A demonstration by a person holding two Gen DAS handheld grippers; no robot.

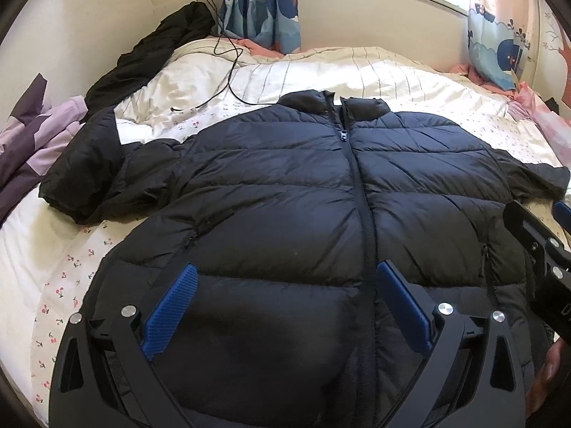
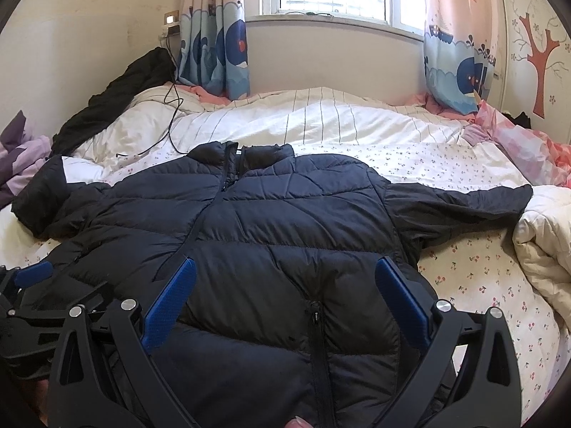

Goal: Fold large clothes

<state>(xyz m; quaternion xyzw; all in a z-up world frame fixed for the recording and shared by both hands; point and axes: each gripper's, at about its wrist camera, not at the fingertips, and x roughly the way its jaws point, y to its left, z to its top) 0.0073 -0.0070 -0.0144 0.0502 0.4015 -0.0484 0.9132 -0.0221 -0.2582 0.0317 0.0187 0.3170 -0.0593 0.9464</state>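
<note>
Left gripper (image 1: 285,306) hovering with fingers spread wide over the hem of the black puffer jacket (image 1: 303,192), right gripper (image 2: 285,306) likewise gaping beside it, jacket lying zipped, front up on the floral bedsheet (image 2: 481,285), sleeves spreading outward.

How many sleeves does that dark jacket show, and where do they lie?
2. One sleeve of the puffer jacket stretches straight out to the right; the other sleeve lies bent at the left.
</note>
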